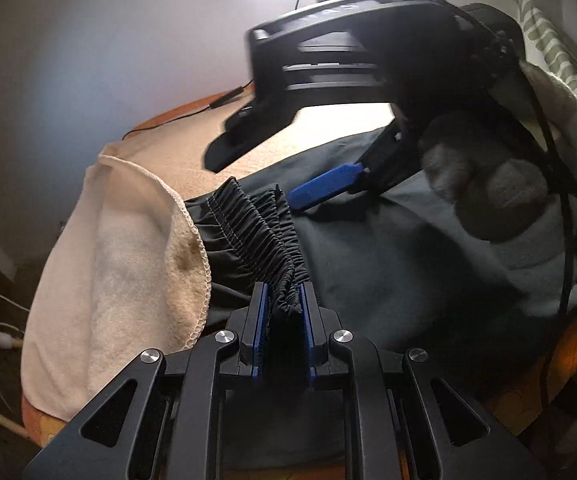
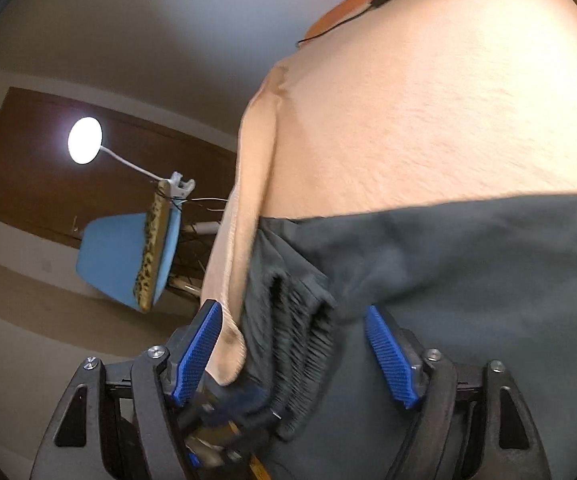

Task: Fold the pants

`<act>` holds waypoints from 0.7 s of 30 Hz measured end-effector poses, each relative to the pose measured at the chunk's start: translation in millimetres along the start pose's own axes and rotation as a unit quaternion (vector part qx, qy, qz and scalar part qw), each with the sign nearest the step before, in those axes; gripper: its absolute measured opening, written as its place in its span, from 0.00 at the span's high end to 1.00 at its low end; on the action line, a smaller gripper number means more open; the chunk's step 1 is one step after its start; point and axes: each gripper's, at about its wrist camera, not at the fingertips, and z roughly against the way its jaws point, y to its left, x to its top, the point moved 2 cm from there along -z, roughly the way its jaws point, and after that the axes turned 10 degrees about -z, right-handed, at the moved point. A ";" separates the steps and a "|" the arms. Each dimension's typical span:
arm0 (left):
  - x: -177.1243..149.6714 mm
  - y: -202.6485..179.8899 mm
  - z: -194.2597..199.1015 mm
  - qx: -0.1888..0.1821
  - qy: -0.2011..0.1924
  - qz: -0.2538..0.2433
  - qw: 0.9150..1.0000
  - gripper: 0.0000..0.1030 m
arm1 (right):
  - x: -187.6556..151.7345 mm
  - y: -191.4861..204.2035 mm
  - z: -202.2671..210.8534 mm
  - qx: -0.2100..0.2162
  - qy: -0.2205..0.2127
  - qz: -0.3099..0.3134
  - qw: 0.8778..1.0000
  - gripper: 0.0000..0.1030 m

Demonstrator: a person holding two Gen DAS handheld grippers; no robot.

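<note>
Pants [image 1: 388,264] of dark grey cloth lie spread across a cream towel [image 1: 128,264] on the surface in front of me; I see the towel draped over an orange patterned cover [image 1: 528,380] beneath it, and its stitched edge curls up just beside the waistband; on my left wrist view the pants fill the middle and right of the frame, on my right wrist view they fill the lower right with the towel stretching away above them; the gathered elastic waistband [image 1: 264,236] is bunched into several ribbed folds; my left gripper [image 1: 283,320] is clamped narrow on the end of that waistband, with the blue pads pressed against the cloth on both sides; my right gripper [image 2: 294,354] stands wide, its blue pads [image 2: 392,356] well apart, one over the towel's edge and the other over the flat cloth, with the waistband folds between them and neither pad clearly touching; from the left wrist I see the right gripper tilted above the pants, one blue finger just over the cloth, held by a hand in a grey glove [image 1: 488,184]; a thin black cable [image 1: 184,114] lies along the far edge of the cover; off to the side, a lit round lamp [image 2: 84,140] and a blue chair [image 2: 124,256] are in view.
</note>
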 end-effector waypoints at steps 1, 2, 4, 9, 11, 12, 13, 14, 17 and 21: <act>-0.2 0.8 0.7 -0.001 -0.002 0.002 1.000 0.86 | -0.2 2.5 -3.8 0.000 0.002 0.000 1.000 0.23; -0.3 0.8 1.0 0.000 -0.003 0.002 1.000 0.86 | -0.6 4.6 -5.6 -0.001 0.003 0.002 1.000 0.23; -0.9 0.3 0.4 -0.002 -0.004 0.005 1.000 0.86 | -4.1 10.4 -13.2 -0.013 0.004 0.016 1.000 0.26; -1.6 0.8 0.2 -0.003 -0.006 0.008 1.000 0.86 | -6.6 15.0 -19.4 -0.027 -0.002 0.031 0.999 0.42; -1.9 0.4 0.3 -0.003 -0.006 0.012 1.000 0.86 | -6.8 9.4 -21.3 -0.017 0.002 0.008 1.000 0.50; -1.5 -0.7 0.0 -0.001 -0.006 0.009 1.000 0.86 | -3.6 5.5 -20.0 -0.014 0.000 0.000 1.000 0.54; -1.2 -1.8 0.0 0.001 -0.005 0.006 1.000 0.86 | -3.8 3.4 -20.9 -0.012 -0.005 -0.007 1.000 0.63; -0.8 -2.9 0.3 0.003 -0.004 0.004 1.000 0.86 | -3.7 3.1 -21.6 -0.013 -0.006 -0.008 1.000 0.66; -0.2 -6.0 3.1 0.003 -0.008 0.003 1.000 0.86 | -7.7 4.0 -21.9 -0.014 -0.007 -0.008 1.000 0.82; 5.8 -15.1 10.8 -0.008 -0.019 0.004 1.000 0.86 | -10.1 10.1 -8.2 -0.015 -0.017 0.006 1.000 0.86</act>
